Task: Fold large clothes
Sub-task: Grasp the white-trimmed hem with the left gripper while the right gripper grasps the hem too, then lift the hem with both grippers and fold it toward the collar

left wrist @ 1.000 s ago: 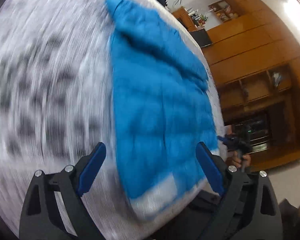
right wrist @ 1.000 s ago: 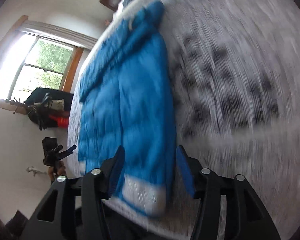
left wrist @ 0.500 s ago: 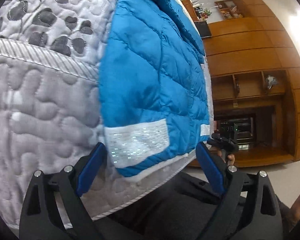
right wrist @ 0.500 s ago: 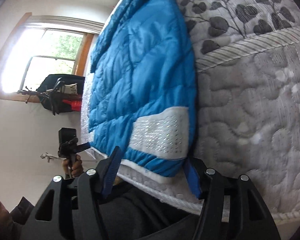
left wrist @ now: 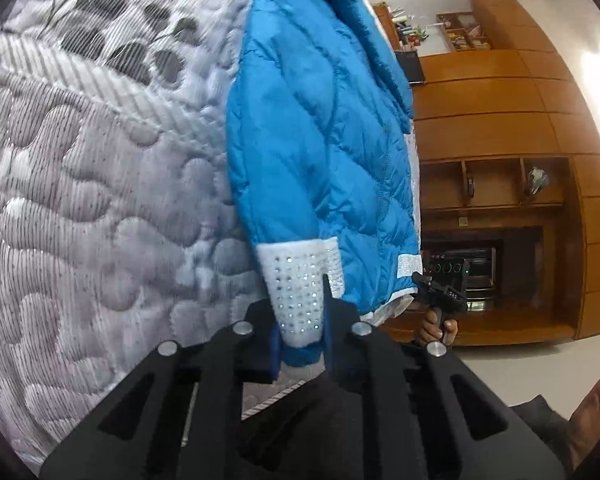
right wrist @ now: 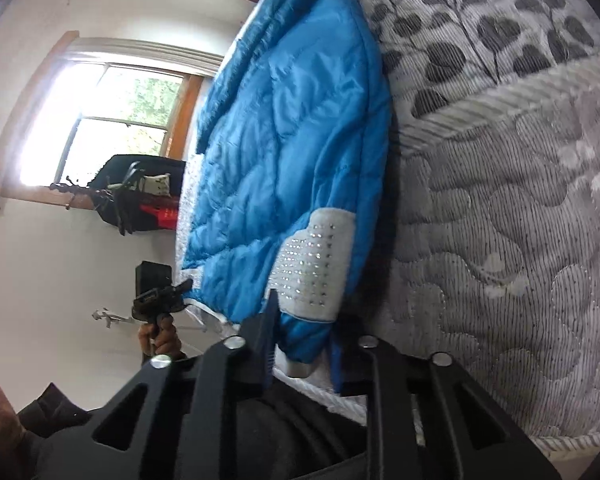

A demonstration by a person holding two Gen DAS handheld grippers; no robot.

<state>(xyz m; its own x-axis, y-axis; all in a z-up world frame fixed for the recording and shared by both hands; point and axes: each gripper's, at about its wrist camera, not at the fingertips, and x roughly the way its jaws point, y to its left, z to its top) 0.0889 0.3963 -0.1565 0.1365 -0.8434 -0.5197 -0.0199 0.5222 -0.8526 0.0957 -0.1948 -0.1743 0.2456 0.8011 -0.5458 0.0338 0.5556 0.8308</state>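
Left wrist: both tongs (left wrist: 300, 332) (right wrist: 302, 344) clamp jacket (left wrist: 320, 152) hem.

Blue quilted jacket (left wrist: 320, 152), white studded hem, flat on mattress (left wrist: 100, 200)

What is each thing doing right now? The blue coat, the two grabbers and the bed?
Blue puffy coat: lying flat on the bed, bottom edge at the bed's near edge.
Left gripper: shut on the coat's white sparkly corner patch.
Right gripper: shut on the coat's other bottom corner, by its white patch.
Bed: covered by a grey quilted cover, coat on top.
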